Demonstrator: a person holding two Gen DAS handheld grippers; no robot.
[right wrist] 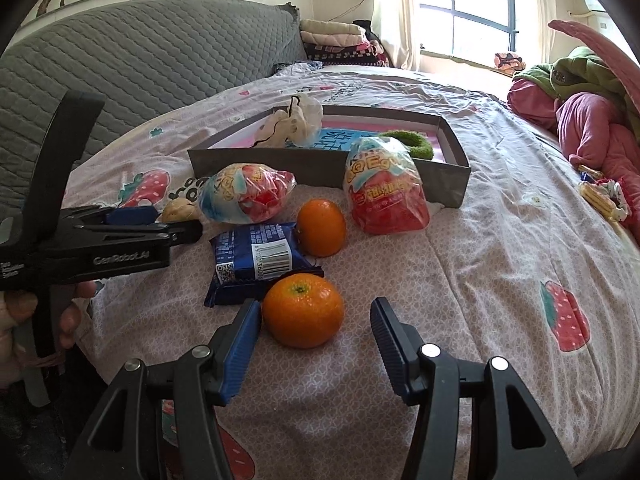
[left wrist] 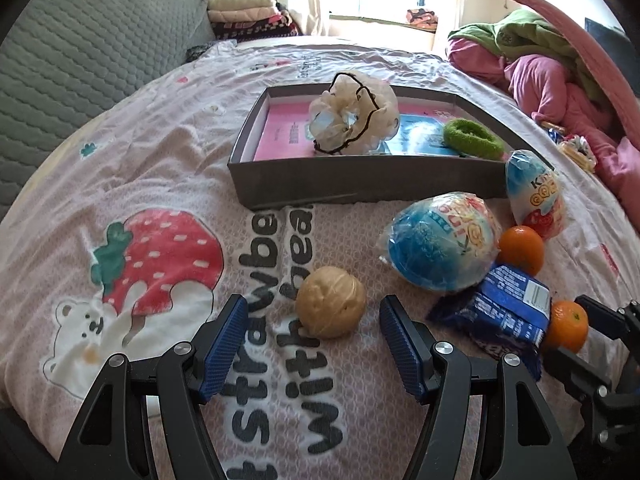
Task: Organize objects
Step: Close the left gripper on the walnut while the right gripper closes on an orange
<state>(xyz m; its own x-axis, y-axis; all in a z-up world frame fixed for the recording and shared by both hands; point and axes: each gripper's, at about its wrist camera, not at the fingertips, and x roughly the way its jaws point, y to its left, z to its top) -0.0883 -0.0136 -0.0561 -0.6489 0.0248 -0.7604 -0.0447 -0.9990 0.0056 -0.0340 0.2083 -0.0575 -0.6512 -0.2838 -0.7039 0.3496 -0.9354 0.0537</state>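
Note:
On the pink bedspread a tan walnut point(left wrist: 331, 302) lies just ahead of my left gripper point(left wrist: 312, 316), whose blue pads stand open on either side of it without touching. My right gripper point(right wrist: 316, 320) is open too, with an orange point(right wrist: 303, 310) close to its left pad, not pressed. A blue snack packet point(right wrist: 256, 262), a second orange point(right wrist: 321, 227) and two wrapped toy eggs point(right wrist: 246, 198) point(right wrist: 386, 192) lie between the grippers and a grey box point(left wrist: 360, 184). The box holds a cream scrunchie point(left wrist: 354, 114) and a green hair tie point(left wrist: 474, 138).
A grey quilted headboard point(right wrist: 140, 64) rises at the left. Pink and green clothes point(left wrist: 540, 72) are piled at the right, with small wrapped sweets point(right wrist: 602, 196) beside them. Folded blankets point(left wrist: 248, 12) sit by the window. A hand point(right wrist: 24, 312) holds the left gripper's handle.

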